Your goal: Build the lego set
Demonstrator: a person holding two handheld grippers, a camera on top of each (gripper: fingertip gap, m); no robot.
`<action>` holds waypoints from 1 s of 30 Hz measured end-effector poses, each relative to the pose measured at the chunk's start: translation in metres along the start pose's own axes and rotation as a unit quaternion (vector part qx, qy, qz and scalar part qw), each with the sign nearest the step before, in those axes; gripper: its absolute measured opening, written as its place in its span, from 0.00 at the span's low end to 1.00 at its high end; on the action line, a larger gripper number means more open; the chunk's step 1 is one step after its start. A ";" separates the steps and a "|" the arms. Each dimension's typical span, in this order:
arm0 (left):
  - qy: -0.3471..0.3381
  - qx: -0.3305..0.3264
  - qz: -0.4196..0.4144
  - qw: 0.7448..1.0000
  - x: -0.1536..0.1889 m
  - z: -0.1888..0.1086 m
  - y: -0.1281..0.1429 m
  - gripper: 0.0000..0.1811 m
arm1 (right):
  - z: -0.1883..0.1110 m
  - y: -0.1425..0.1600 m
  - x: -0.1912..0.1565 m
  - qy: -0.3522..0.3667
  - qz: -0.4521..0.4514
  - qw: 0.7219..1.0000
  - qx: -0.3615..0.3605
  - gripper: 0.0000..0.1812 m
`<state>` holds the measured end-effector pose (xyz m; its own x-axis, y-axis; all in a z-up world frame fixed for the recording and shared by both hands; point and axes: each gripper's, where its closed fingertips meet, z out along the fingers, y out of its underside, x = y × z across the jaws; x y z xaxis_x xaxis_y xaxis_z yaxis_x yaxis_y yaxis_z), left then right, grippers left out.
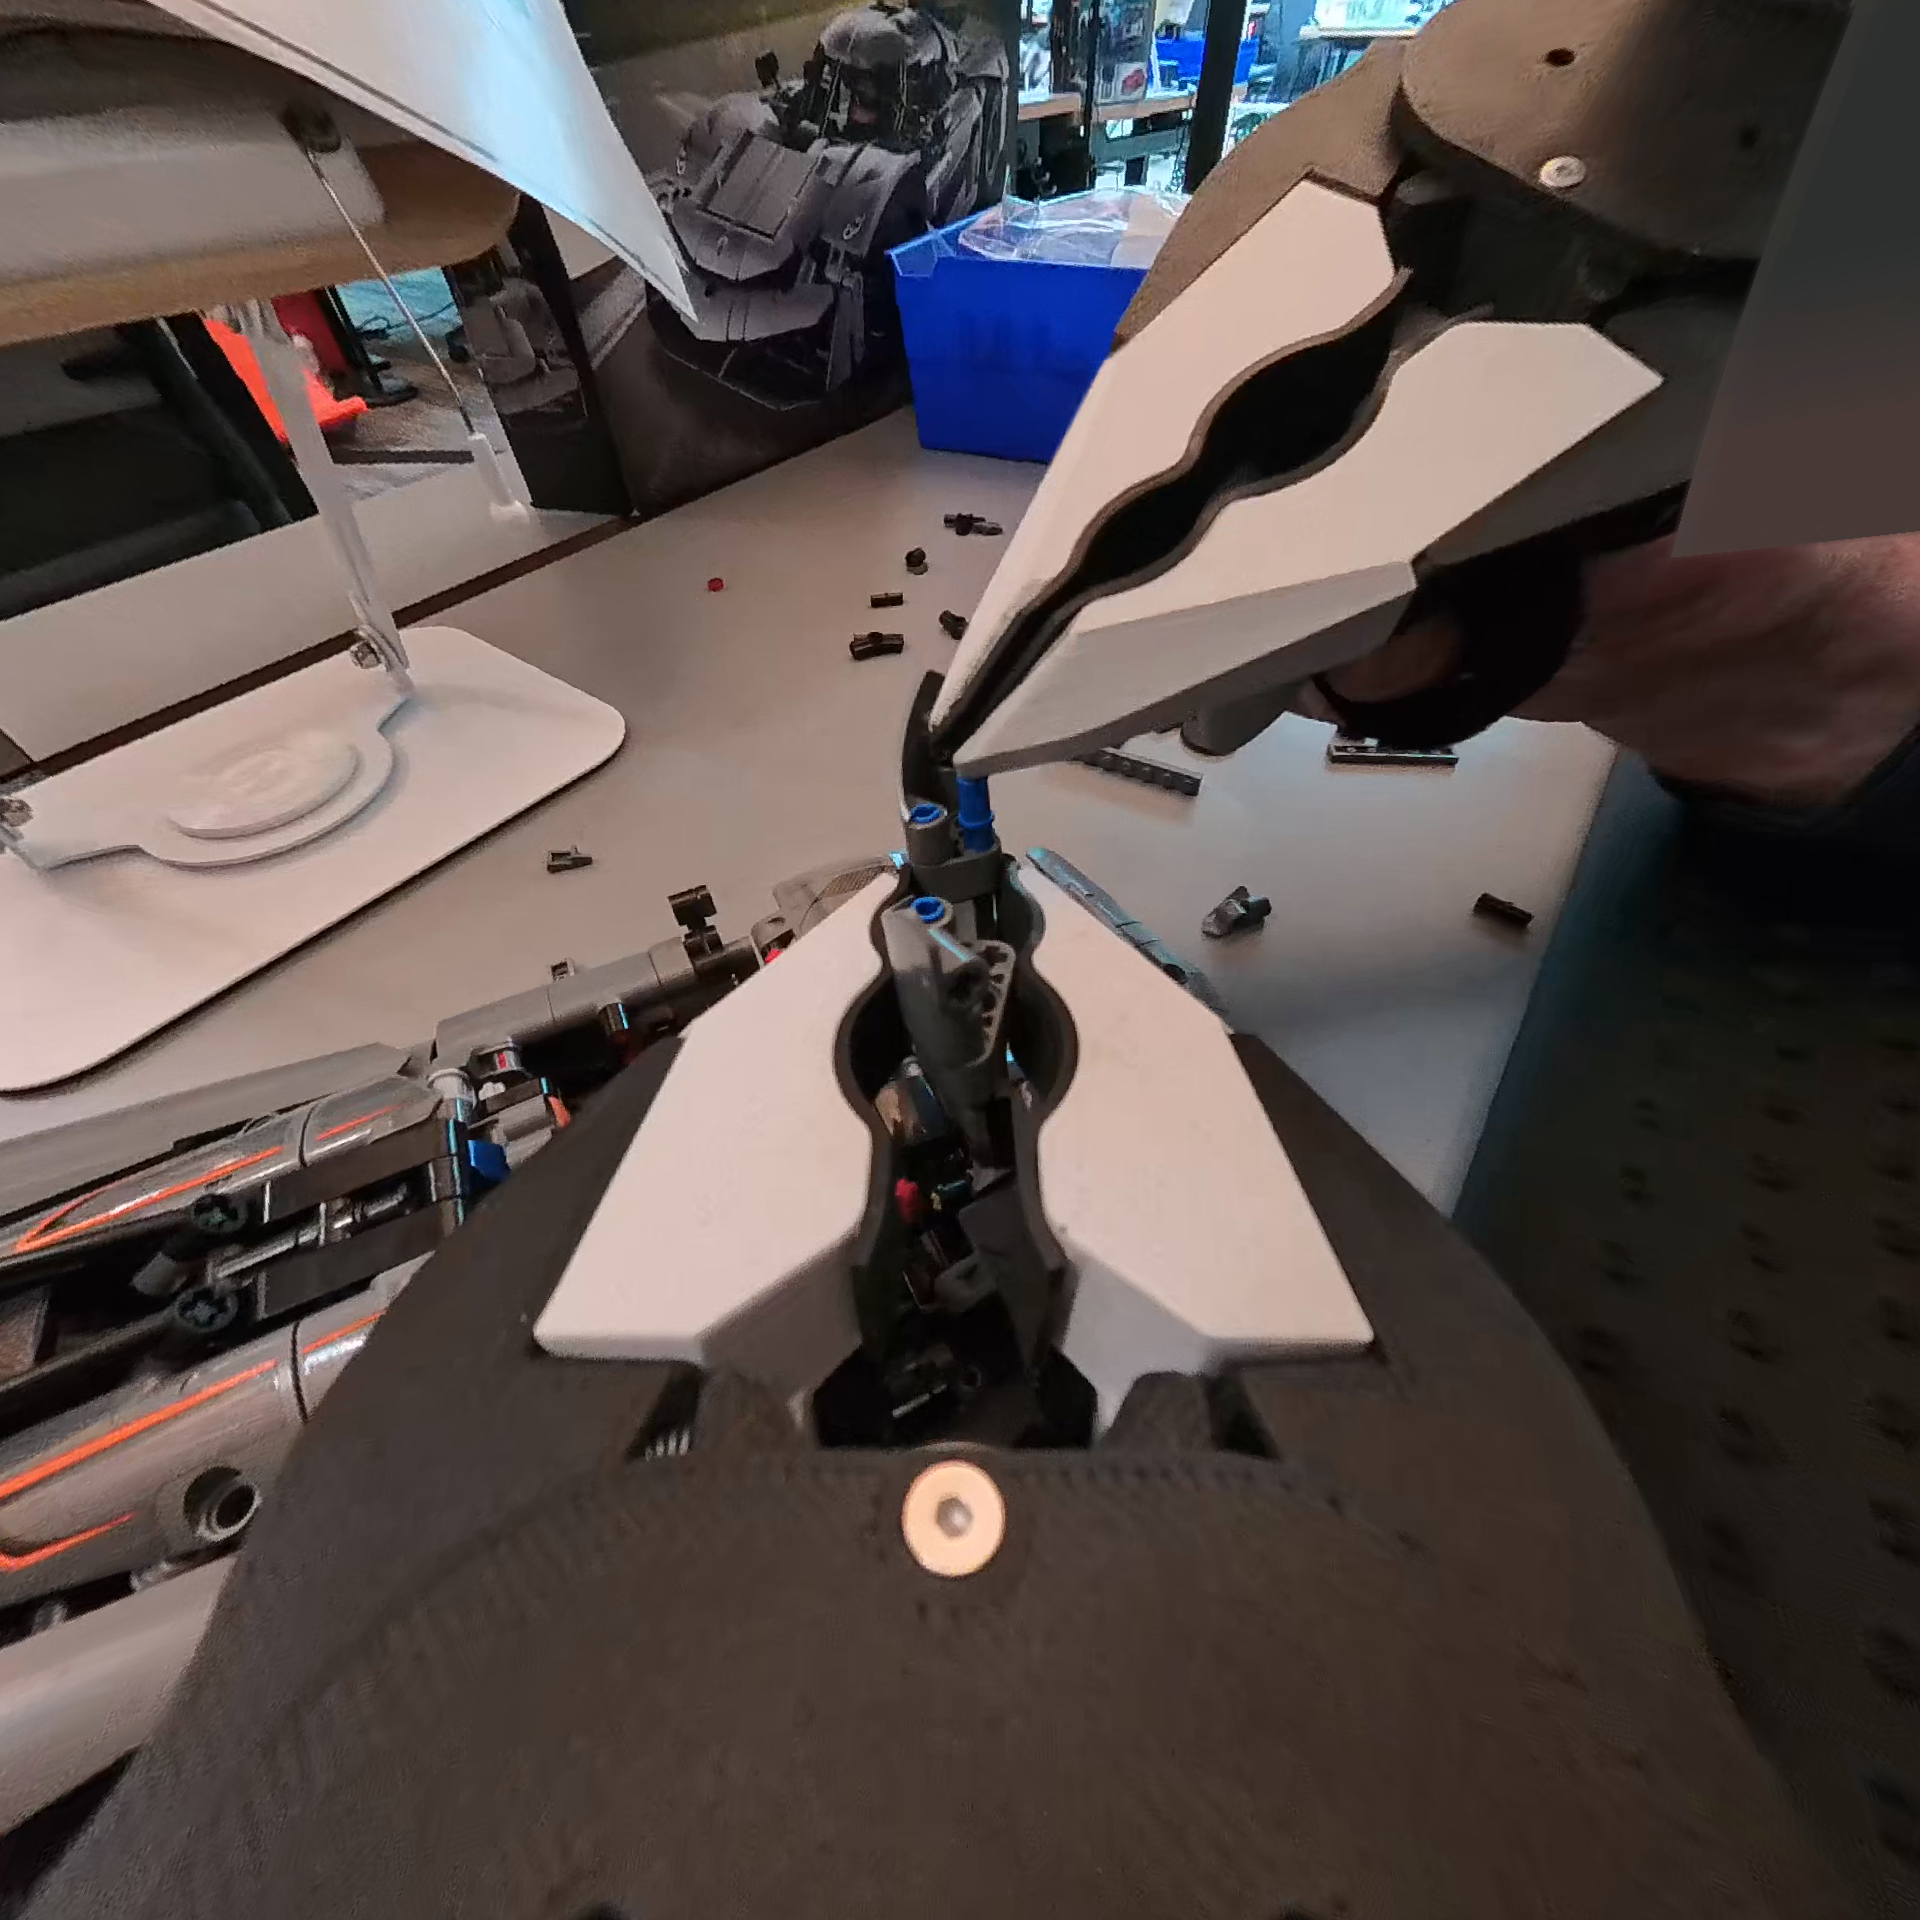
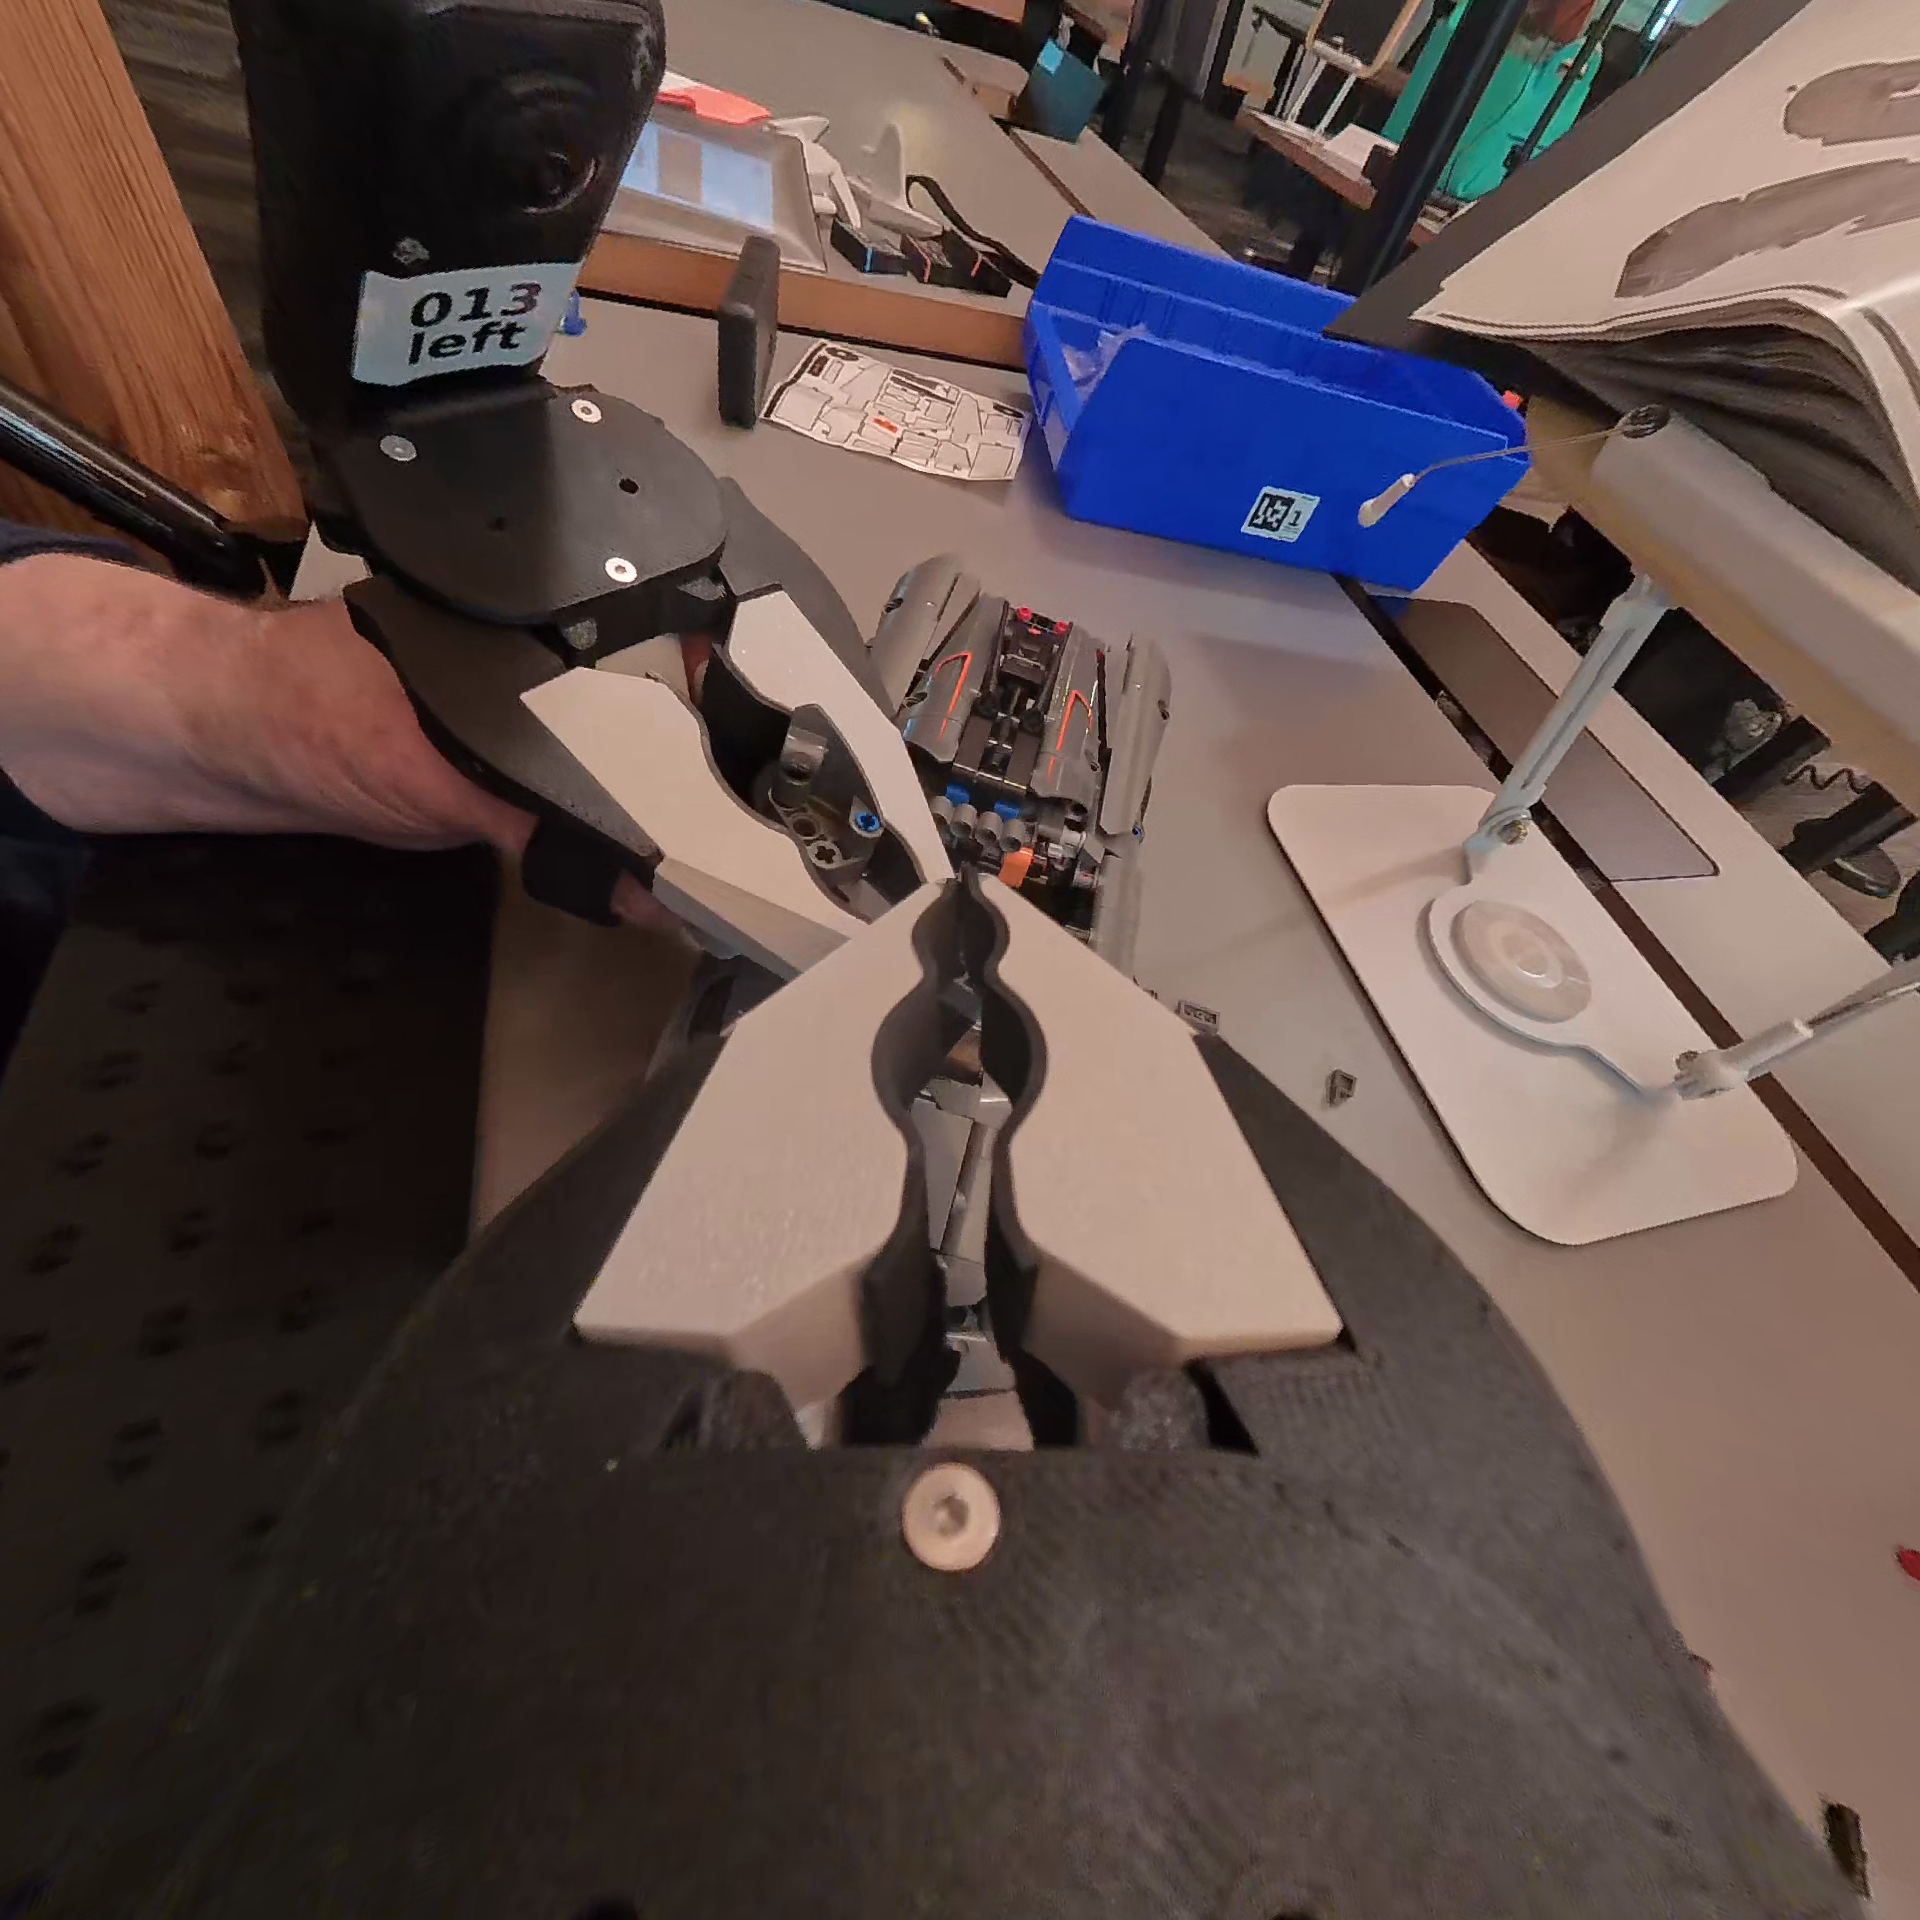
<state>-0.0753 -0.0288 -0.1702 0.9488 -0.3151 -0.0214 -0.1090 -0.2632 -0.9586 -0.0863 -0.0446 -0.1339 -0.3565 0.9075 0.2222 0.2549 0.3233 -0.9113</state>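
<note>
My left gripper (image 1: 951, 883) is clamped on a grey lego piece (image 1: 951, 977) with blue pins, held above the table (image 1: 727, 748). My right gripper (image 1: 940, 743) comes down from the upper right, its tips pinched on a blue pin (image 1: 971, 805) at the top of that piece. The grey and orange lego car (image 2: 1023, 727) lies on the table just beyond both grippers. Small black pieces (image 1: 878, 644) are scattered farther out, a white stand base (image 1: 312, 769) sits to the left, and a blue bin (image 1: 1003, 343) stands at the back.
</note>
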 end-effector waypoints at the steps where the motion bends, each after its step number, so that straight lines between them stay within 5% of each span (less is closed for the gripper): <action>1: -0.002 0.001 0.002 1.000 0.000 -0.001 -0.001 0.07 | 0.000 0.000 0.000 -0.002 0.004 1.000 0.001 0.00; 30: -0.015 -0.035 0.017 0.999 0.001 0.000 0.010 0.07 | 0.004 0.016 -0.006 -0.010 -0.024 0.998 -0.049 0.00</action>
<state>-0.0749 -0.0314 -0.1798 0.9526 -0.2976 -0.0626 -0.1601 -0.3159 -0.9352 -0.0834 -0.0454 -0.1514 -0.3879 0.8853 0.2566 0.3229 0.3913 -0.8617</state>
